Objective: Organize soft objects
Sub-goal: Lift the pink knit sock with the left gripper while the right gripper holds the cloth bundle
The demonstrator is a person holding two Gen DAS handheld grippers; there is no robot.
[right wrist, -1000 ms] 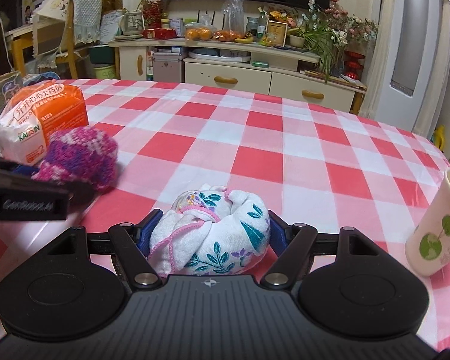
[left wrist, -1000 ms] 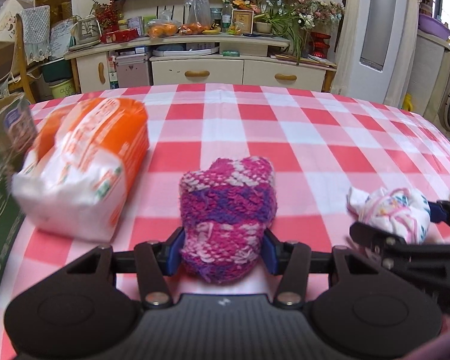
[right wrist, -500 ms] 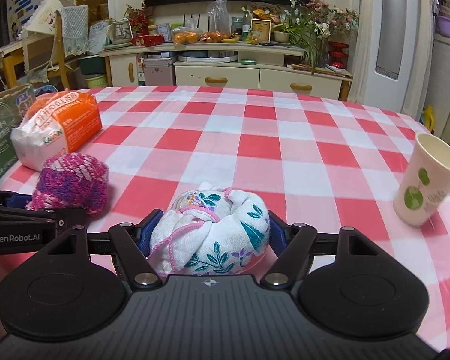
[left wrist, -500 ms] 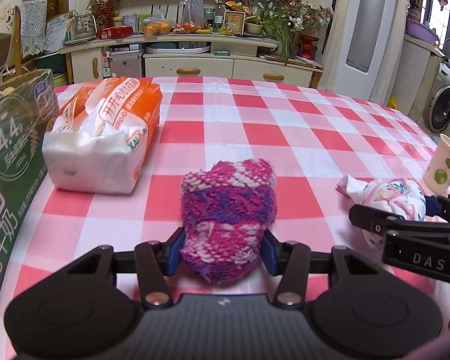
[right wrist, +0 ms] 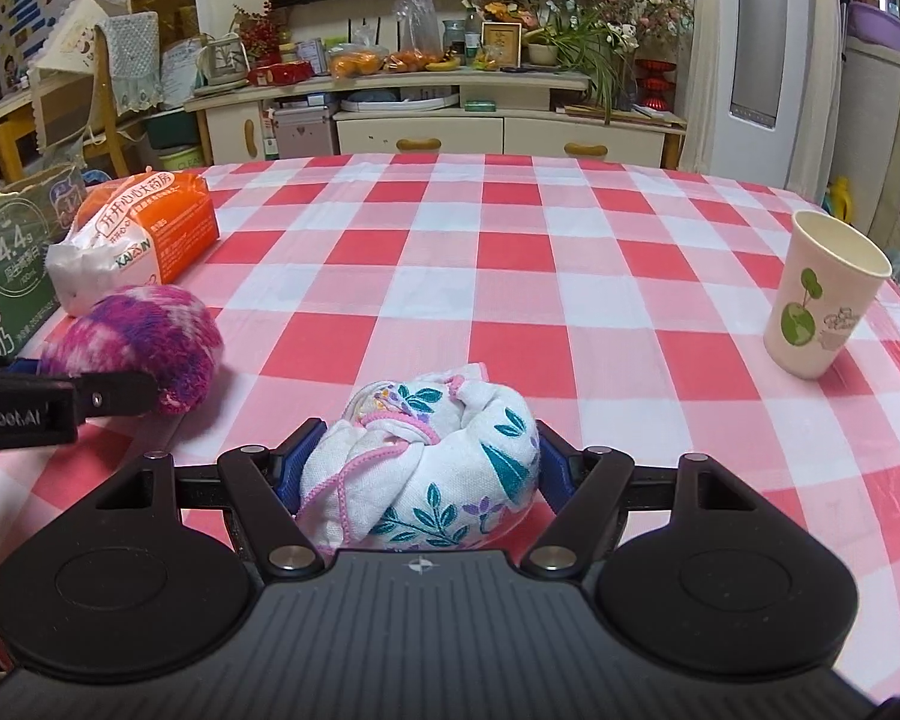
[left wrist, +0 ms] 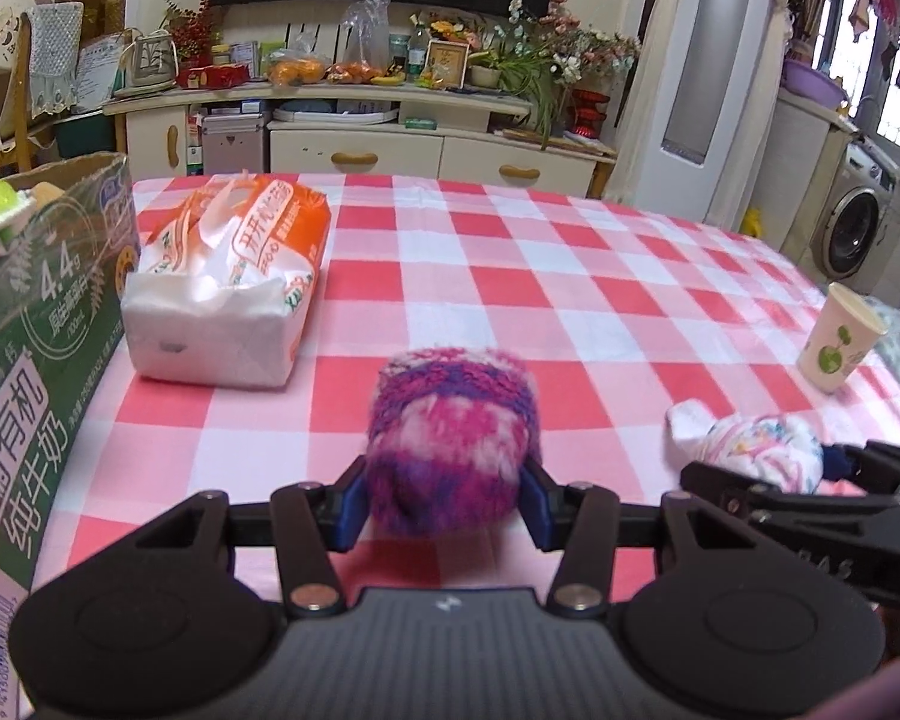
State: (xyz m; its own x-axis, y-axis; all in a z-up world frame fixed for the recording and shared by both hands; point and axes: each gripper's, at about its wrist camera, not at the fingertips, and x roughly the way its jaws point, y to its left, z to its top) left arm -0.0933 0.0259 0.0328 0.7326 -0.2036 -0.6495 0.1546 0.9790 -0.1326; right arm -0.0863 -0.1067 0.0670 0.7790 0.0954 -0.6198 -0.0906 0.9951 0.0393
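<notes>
The pink-purple knitted sock roll (left wrist: 450, 438), squeezed in the left gripper (left wrist: 444, 504), and the floral cloth bundle (right wrist: 426, 462), clamped in the right gripper (right wrist: 420, 468), sit lifted right of the green carton (left wrist: 36, 324), likely bound for it.

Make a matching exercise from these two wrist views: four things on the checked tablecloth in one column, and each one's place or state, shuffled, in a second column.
Things
1. pink and purple knitted ball
2. floral cloth bundle
3. paper cup
4. orange and white tissue pack

Places or states
A. upright and free, near the table's right edge
B. clamped in the right gripper
C. lying beside the green milk carton
D. clamped in the left gripper

Pairs: 1-D, 2-B, 3-A, 4-C
</notes>
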